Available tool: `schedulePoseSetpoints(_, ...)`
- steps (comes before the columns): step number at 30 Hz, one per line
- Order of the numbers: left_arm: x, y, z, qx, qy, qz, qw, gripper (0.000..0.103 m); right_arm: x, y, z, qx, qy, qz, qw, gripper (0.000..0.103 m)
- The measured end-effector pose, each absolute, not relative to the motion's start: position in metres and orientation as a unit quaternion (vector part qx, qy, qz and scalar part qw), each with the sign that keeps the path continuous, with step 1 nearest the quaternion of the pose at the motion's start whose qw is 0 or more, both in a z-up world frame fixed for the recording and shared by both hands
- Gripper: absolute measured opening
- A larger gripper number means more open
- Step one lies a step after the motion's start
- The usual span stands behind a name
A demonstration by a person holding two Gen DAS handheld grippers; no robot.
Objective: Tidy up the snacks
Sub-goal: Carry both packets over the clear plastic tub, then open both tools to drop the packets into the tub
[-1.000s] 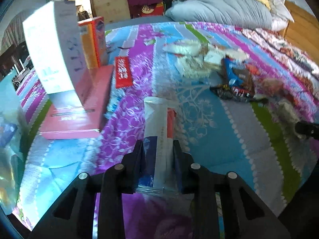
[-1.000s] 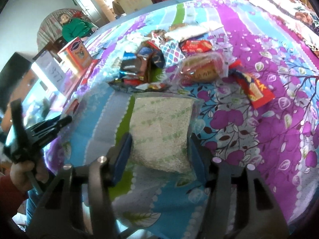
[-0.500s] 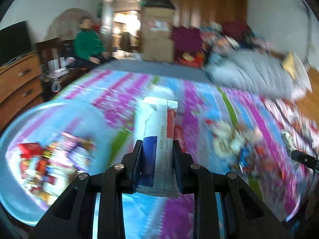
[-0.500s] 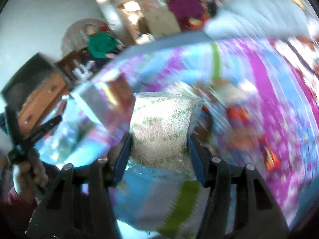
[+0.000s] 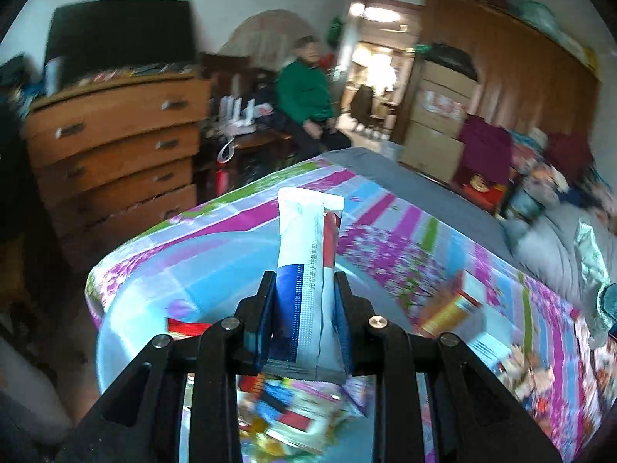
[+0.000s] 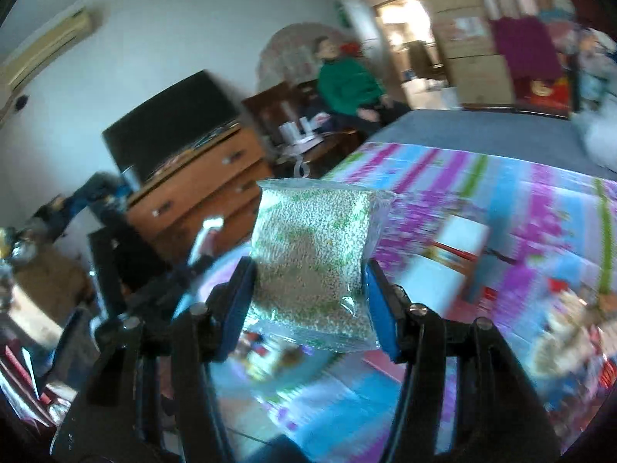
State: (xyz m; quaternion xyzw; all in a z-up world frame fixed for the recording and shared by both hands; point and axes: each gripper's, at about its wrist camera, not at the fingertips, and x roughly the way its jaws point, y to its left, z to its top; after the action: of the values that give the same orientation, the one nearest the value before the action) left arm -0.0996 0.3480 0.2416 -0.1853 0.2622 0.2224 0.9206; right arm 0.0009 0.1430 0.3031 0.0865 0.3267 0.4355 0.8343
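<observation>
A long white snack packet (image 5: 308,270) with a blue lower panel, a red strip along its right side and a line of small print stands upright, pinched at its lower end, its crimped top edge free above the bed. A clear bag of pale puffed grains (image 6: 312,266) flecked with green is held by both side edges, tilted slightly, its flat face to the camera. Below the white packet, a light blue tub (image 5: 127,320) holds a blurred heap of colourful wrapped snacks (image 5: 293,416).
</observation>
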Motion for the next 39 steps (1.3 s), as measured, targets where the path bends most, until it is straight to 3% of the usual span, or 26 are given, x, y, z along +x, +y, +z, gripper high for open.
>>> schedulePoseSetpoints(15,-0.079,0.384,0.202,-0.198,0.314,0.243,0.896,0.028,0.015,0.256,0.280,0.050,0.377,0.486,0.787,0.057)
schedulePoseSetpoints(33,-0.077,0.391,0.190,-0.196,0.335,0.258,0.885,0.028,0.023,0.273,0.266,0.040,0.393,0.482,0.782,0.057)
schedulePoseSetpoints(39,-0.075,0.389,0.186,-0.198,0.344,0.256,0.881,0.029,0.025,0.272,0.263,0.041,0.398,0.470,0.786,0.064)
